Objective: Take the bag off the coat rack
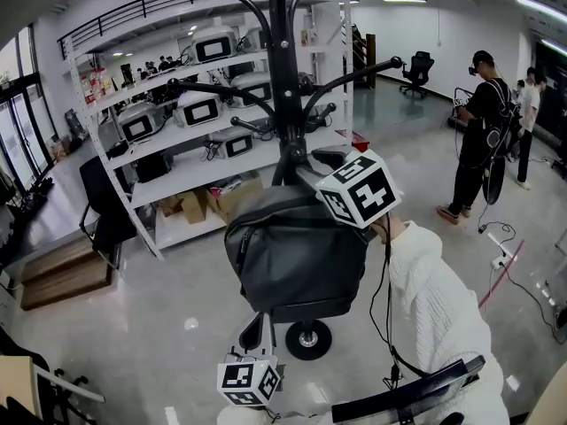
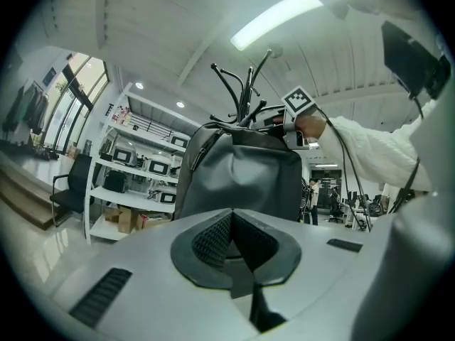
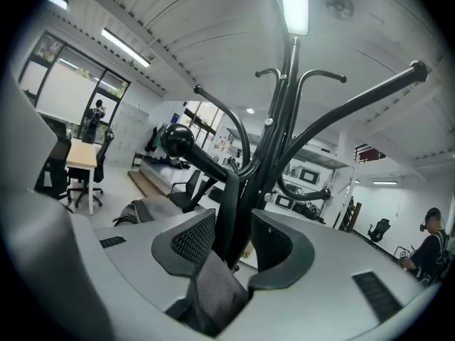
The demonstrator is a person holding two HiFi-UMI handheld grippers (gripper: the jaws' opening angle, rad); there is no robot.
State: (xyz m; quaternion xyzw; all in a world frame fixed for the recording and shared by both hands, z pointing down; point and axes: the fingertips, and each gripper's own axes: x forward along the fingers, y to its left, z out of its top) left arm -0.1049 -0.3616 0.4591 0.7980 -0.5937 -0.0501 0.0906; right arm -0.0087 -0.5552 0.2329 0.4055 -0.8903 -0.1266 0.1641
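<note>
Head view: bag hangs on coat rack; right gripper loosely straddles its strap; left gripper clenched, empty.

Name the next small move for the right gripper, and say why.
Probably close the right gripper on the black strap. The strap stands between its jaws with a gap left on one side, so nothing is gripped yet, and the bag hangs from the coat rack.

The black coat rack stood at the frame's centre, its base on the glossy grey floor; the dark bag hung from it; at upper left, white shelving held screened devices and, lowest, cardboard boxes.
</note>
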